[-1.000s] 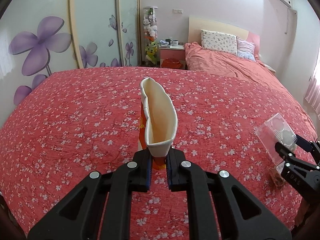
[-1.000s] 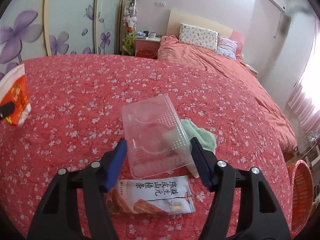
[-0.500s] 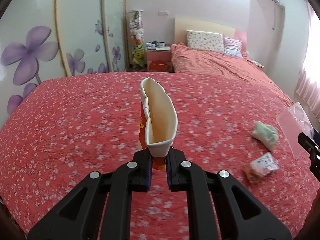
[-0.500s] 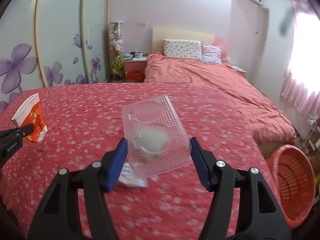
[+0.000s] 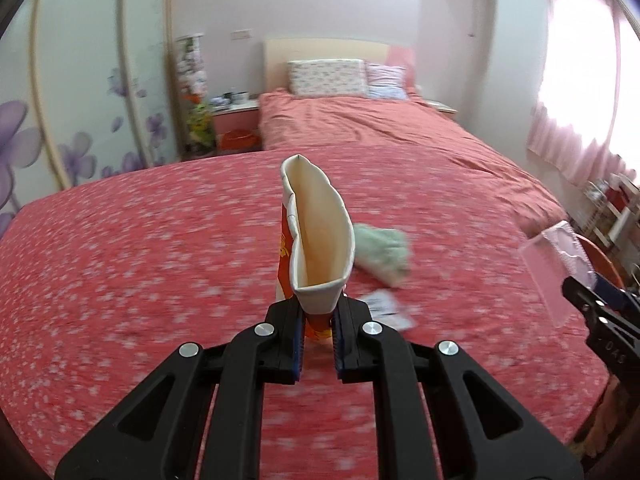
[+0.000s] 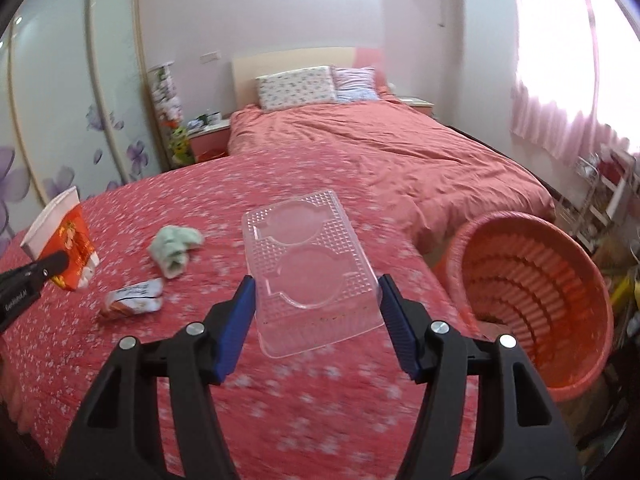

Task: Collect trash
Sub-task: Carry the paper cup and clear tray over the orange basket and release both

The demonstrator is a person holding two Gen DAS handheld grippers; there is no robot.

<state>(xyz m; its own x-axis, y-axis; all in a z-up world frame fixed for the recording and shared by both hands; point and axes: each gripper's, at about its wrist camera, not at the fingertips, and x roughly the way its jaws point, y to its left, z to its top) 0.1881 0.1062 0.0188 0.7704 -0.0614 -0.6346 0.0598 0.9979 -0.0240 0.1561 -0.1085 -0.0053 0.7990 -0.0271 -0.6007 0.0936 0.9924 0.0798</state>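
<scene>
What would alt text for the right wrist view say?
The right gripper holds a clear plastic tray above a red floral bedspread, with an orange basket at right. A green cloth and a snack wrapper lie on the bedspread.

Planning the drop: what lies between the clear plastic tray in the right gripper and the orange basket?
In the right wrist view, only red floral bedspread lies between the clear plastic tray and the orange slatted basket.
</scene>
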